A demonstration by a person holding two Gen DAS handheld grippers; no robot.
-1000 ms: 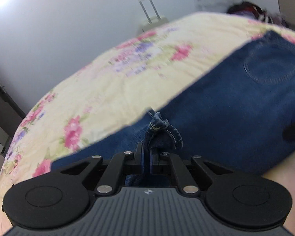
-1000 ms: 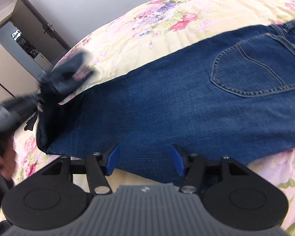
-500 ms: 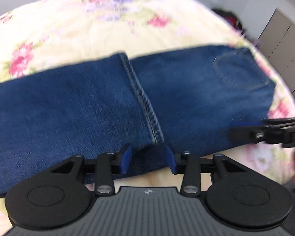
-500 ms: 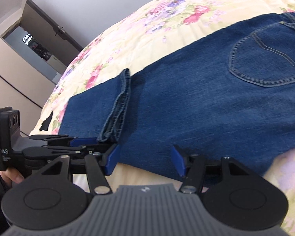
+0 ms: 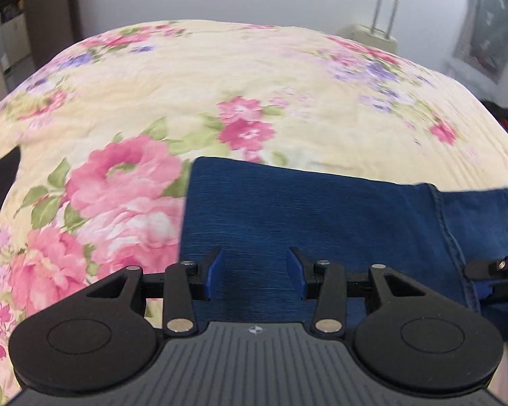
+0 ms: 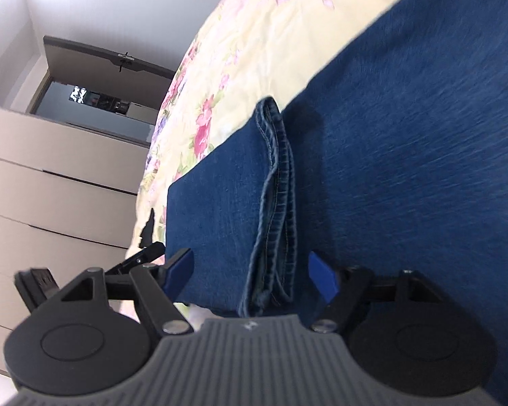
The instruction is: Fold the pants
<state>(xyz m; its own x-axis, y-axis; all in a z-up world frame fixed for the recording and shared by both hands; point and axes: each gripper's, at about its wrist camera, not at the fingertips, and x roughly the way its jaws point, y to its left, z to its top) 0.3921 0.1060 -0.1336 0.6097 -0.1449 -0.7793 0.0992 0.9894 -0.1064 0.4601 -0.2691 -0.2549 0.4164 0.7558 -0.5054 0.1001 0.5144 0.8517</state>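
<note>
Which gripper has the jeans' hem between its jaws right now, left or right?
The right gripper: its opening jaws straddle the stitched hem without pinching it. The left gripper is open over plain denim near the fold, with no hem between its jaws.

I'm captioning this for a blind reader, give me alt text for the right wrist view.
Folded blue jeans lie on a floral bedspread, the leg hems doubled back over the thigh. The right hand-held gripper straddles the hems, jaws opening, gripping nothing; the left hand-held gripper shows at left.

Dark blue denim pants (image 5: 321,216) with lighter blue hem stitching lie on a pale yellow quilted bedspread (image 5: 220,77) printed with pink and purple flowers and green leaves.
</note>
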